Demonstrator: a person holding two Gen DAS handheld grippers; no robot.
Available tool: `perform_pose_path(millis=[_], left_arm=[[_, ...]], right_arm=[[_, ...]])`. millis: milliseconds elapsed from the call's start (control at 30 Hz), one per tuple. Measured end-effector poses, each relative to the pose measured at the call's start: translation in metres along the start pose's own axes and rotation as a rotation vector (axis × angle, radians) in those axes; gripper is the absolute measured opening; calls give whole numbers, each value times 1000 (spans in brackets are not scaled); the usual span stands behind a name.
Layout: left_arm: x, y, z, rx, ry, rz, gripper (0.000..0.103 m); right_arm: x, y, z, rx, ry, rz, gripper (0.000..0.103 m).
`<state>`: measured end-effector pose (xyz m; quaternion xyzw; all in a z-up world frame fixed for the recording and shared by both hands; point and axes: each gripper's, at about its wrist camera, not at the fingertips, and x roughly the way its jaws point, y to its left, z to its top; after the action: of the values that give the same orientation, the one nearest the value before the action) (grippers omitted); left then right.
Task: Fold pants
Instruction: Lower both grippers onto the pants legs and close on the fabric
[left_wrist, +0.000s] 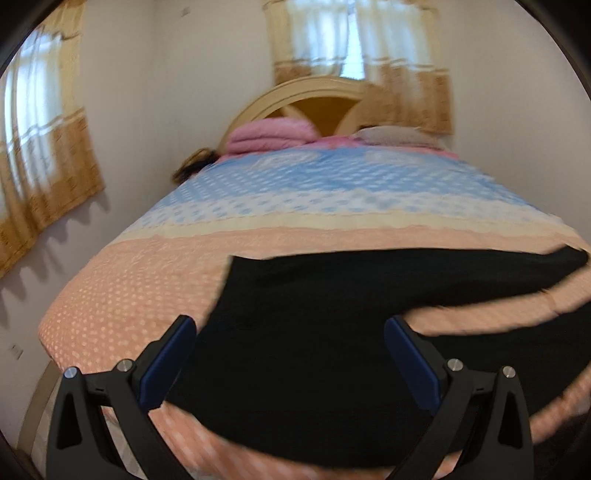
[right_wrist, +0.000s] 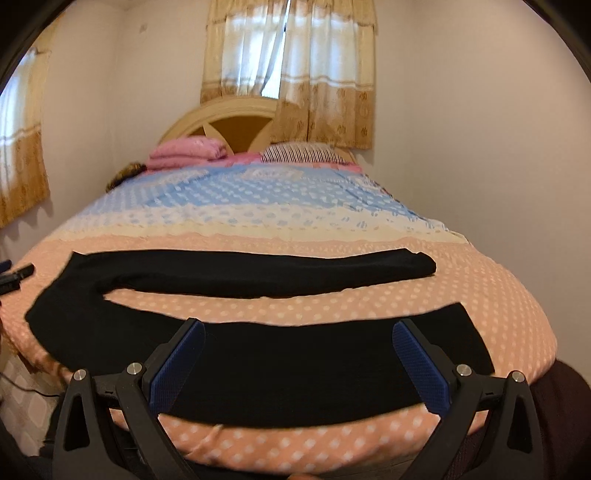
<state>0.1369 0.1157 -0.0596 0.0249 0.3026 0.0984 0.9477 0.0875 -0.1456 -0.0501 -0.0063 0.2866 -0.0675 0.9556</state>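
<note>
- Closest in, both claws hang at the foot of the bed, and both are spread wide with nothing between the blue pads. The left gripper (left_wrist: 290, 328) hovers over the waist end; the right gripper (right_wrist: 299, 332) over the near leg.
- Right under them lie the black pants (right_wrist: 258, 354), spread flat across the peach-dotted part of the bedspread (right_wrist: 295, 306), crosswise to the bed. My guess is they are laid out this way so the legs can be brought together in one clean fold.
- From the left claw's view, the waist (left_wrist: 295, 350) sits just below and ahead of the fingers, which look poised to take the fabric rather than touching it. That view is blurred, so I can't call contact.
- From the right claw's view, the near leg runs beneath both fingers, its cuff (right_wrist: 469, 336) off to the right.
- Next out, a strip of bare bedspread parts the legs, and the far leg (right_wrist: 280, 273) stretches flat beyond it.
- Far back: folded pink blankets (right_wrist: 184, 151), a pillow (right_wrist: 306, 153), the headboard (right_wrist: 229, 122), curtains (right_wrist: 291, 74).
</note>
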Motion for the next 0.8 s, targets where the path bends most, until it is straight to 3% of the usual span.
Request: perform_pose_path(millis=[100, 200, 267, 333, 400, 467, 800], left_arm=[[47, 31, 18, -18, 34, 66, 103], [87, 53, 27, -50, 88, 66, 103], [121, 69, 31, -100, 152, 60, 92], [146, 76, 33, -127, 210, 41, 81], [167, 79, 34, -142, 256, 33, 76], [187, 77, 36, -147, 297, 15, 67], [241, 78, 41, -165, 386, -26, 65]], right_arm=[[37, -29, 17, 40, 45, 3, 102], [70, -62, 32, 96, 74, -31, 101], [93, -85, 42, 140, 104, -44, 96], [116, -107, 52, 168, 146, -55, 75], [134, -123, 58, 189, 176, -59, 69], [151, -143, 64, 227, 201, -68, 69], [214, -201, 87, 267, 269, -125, 69]])
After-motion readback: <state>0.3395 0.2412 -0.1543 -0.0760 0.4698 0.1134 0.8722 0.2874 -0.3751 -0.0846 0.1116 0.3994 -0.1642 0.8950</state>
